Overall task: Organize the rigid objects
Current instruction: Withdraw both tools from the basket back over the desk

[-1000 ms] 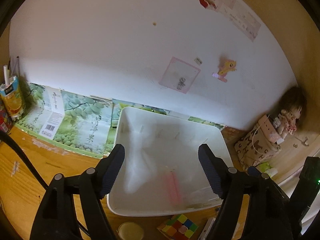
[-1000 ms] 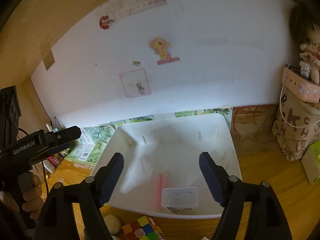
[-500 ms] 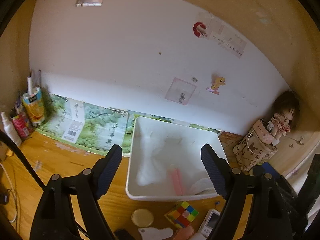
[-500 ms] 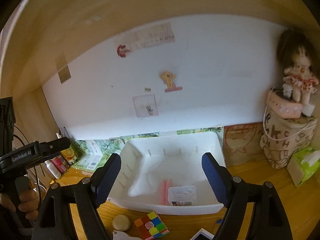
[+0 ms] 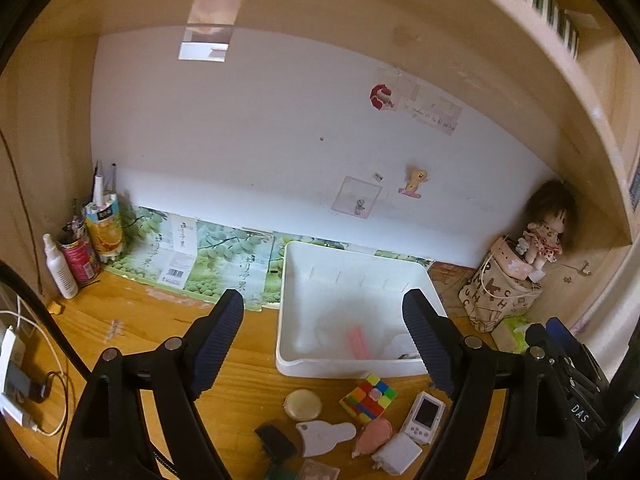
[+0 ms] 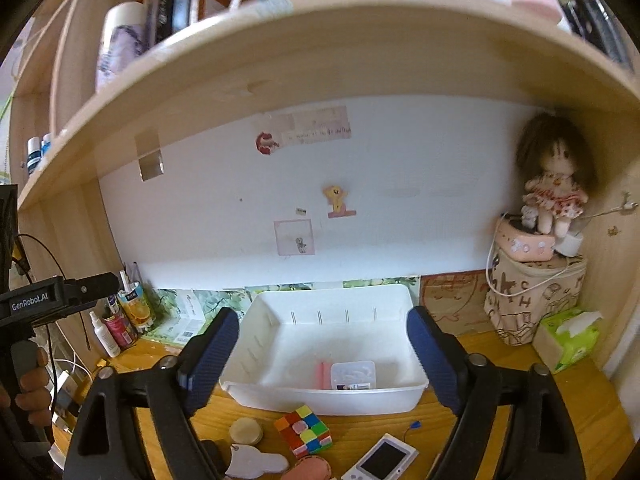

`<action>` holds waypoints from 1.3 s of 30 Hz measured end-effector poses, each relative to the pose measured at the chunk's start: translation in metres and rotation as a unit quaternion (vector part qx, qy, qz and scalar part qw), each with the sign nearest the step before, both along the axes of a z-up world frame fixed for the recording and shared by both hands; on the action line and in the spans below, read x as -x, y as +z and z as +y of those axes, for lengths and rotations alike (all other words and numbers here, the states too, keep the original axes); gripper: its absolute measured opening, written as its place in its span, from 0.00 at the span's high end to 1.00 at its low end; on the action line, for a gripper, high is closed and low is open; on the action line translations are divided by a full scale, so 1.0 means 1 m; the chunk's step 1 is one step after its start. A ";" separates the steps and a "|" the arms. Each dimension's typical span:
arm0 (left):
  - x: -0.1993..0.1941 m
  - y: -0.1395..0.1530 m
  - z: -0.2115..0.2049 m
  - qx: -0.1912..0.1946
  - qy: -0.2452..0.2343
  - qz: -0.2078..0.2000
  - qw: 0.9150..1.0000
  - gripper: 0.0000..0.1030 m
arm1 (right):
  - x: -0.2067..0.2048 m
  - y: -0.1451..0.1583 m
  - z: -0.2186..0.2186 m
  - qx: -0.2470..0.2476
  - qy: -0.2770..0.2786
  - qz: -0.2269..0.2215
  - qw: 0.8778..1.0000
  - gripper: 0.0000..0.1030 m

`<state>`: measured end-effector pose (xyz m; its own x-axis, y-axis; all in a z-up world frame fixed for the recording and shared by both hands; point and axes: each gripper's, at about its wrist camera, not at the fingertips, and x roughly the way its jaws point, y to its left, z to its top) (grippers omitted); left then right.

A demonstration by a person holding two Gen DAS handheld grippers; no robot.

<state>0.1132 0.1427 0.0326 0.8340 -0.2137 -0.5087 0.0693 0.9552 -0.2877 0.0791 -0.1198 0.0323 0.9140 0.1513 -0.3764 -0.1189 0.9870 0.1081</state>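
Observation:
A white bin (image 5: 356,276) (image 6: 328,304) stands on the wooden desk against the wall. Inside it lie a pink bar (image 5: 359,342) (image 6: 320,374) and a clear lidded box (image 6: 353,374). In front of the bin lie a colour cube (image 5: 368,396) (image 6: 303,430), a round tan disc (image 5: 303,404) (image 6: 246,431), a white handheld console (image 5: 424,412) (image 6: 380,460), a white flat piece (image 5: 326,434) (image 6: 256,460), a pink oval piece (image 5: 374,434) (image 6: 310,470) and a black item (image 5: 275,442). My left gripper (image 5: 322,340) and my right gripper (image 6: 324,354) hang open above the desk, holding nothing.
A doll (image 6: 554,184) sits on a patterned bag (image 6: 532,296) at the right, beside a green tissue pack (image 6: 568,340). Cans, a spray bottle (image 5: 60,268) and cables (image 5: 24,360) crowd the left corner. A bookshelf (image 6: 320,40) hangs overhead. A hand (image 6: 28,388) holds the other gripper's handle.
Both grippers have pulled back and up from the bin, staying open. The small objects in front of the bin and the shelf above have come into view.

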 end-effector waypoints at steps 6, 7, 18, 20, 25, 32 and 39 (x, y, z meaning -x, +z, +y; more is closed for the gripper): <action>0.030 -0.001 0.006 -0.001 -0.009 -0.008 1.000 0.18 | 0.039 0.002 0.008 0.008 -0.001 -0.033 0.999 0.01; 0.034 -0.003 0.006 0.000 -0.010 -0.007 1.000 0.18 | 0.044 0.002 0.009 0.010 0.000 -0.034 0.999 0.01; 0.074 -0.031 0.012 0.016 -0.023 0.031 0.999 0.18 | 0.102 -0.017 0.020 0.020 0.009 -0.050 0.998 0.01; 0.082 -0.037 0.013 0.018 -0.019 0.038 0.999 0.18 | 0.109 -0.021 0.022 0.025 0.011 -0.048 0.998 0.01; 0.094 -0.051 0.014 0.025 -0.014 0.063 0.998 0.18 | 0.125 -0.032 0.021 0.026 0.006 -0.038 0.999 0.01; 0.102 -0.070 0.008 0.031 -0.011 0.104 0.994 0.18 | 0.134 -0.056 0.009 0.029 0.003 0.017 0.999 0.01; 0.106 -0.085 -0.008 0.044 -0.003 0.153 0.987 0.18 | 0.136 -0.061 -0.015 0.036 0.008 0.046 0.998 0.01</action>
<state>0.0069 0.1348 -0.0520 0.6430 -0.2734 -0.7154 -0.0272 0.9253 -0.3781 -0.0569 -0.1351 -0.0287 0.8729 0.1348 -0.4689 -0.1275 0.9907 0.0475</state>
